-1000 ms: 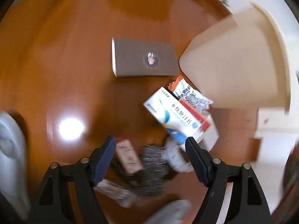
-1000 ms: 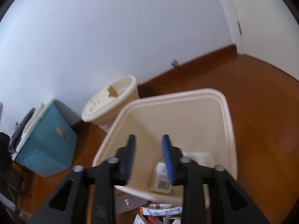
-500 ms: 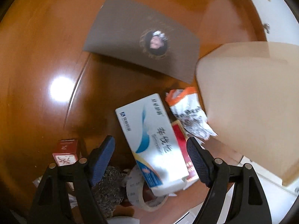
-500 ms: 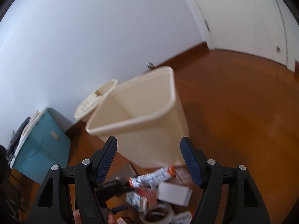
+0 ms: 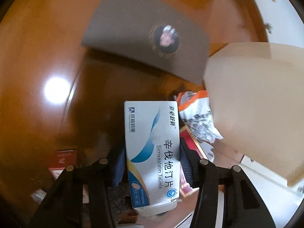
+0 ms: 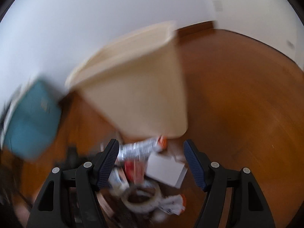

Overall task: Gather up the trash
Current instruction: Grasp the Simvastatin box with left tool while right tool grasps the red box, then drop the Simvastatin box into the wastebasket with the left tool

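Observation:
My left gripper (image 5: 151,163) is shut on a white and blue tablet box (image 5: 152,142), its pads pressed on both long sides. A crumpled orange and white wrapper (image 5: 197,117) and a red box (image 5: 190,146) lie just right of it. The cream trash bin (image 5: 256,104) stands at the right, close by. In the blurred right wrist view my right gripper (image 6: 151,161) is open above a pile of trash: the wrapper (image 6: 144,147), a white box (image 6: 165,168), a tape roll (image 6: 142,199). The bin (image 6: 140,95) stands behind the pile.
A flat grey box (image 5: 146,34) lies on the wooden floor beyond the tablet box. A small red box (image 5: 62,159) lies at the lower left. A teal case (image 6: 32,119) stands at the left by the white wall.
My left gripper has closed on the tablet box, which it straddled open before. My right gripper has dropped from above the bin toward the pile, staying open.

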Demonstrator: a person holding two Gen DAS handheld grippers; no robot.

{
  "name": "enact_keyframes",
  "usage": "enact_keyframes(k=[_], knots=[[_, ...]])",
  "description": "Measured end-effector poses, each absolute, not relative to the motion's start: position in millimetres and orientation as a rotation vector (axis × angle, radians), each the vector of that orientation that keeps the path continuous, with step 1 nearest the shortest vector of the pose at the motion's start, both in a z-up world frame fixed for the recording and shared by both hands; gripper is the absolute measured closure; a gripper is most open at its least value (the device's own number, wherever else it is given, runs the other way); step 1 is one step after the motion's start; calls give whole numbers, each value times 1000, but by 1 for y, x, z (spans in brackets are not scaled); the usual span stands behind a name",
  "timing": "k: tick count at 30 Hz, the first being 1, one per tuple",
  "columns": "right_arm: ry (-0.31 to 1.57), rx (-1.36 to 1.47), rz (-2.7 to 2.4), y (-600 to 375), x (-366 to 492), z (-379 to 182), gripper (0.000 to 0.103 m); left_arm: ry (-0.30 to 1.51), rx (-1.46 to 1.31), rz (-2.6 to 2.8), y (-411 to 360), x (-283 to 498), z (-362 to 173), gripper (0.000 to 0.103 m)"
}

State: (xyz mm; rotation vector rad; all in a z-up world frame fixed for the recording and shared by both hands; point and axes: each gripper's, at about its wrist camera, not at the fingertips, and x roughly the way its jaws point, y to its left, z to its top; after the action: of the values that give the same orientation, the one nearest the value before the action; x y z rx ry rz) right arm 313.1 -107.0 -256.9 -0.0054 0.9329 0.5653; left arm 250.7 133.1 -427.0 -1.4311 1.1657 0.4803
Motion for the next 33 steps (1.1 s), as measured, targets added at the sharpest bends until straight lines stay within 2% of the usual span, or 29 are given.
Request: enact_keyframes(k=[4, 6, 12, 20, 21, 23, 24, 27, 33], knots=[[899, -439, 746, -61, 287, -283, 30, 1109, -1329, 468, 145, 224, -392, 54], [890, -523, 824, -45, 281, -296, 30, 1093, -1312, 476, 151, 205, -381, 54], [1148, -129, 836, -39, 320, -343, 30, 1122, -1333, 474, 154, 171, -382, 54], [1156, -81, 807, -34, 333, -368, 30, 1128, -1335, 422, 142, 185, -375, 54], [1161, -74, 809, -33, 336, -371, 32, 1128, -1333, 417, 140, 185, -373, 54], [1175, -64, 822, -29, 341, -375, 50, 1126, -1327, 415, 138, 187, -370, 54], [1161, -68, 841, -24, 340, -373, 76, 1125, -1319, 413, 137, 188, -368, 54], [1133, -84, 879, -20, 332, -367, 80, 1126, -1296, 415, 136, 189, -361, 54], [1078, 12, 838, -38, 316, -346, 81, 1100, -1244, 411, 141, 191, -340, 54]])
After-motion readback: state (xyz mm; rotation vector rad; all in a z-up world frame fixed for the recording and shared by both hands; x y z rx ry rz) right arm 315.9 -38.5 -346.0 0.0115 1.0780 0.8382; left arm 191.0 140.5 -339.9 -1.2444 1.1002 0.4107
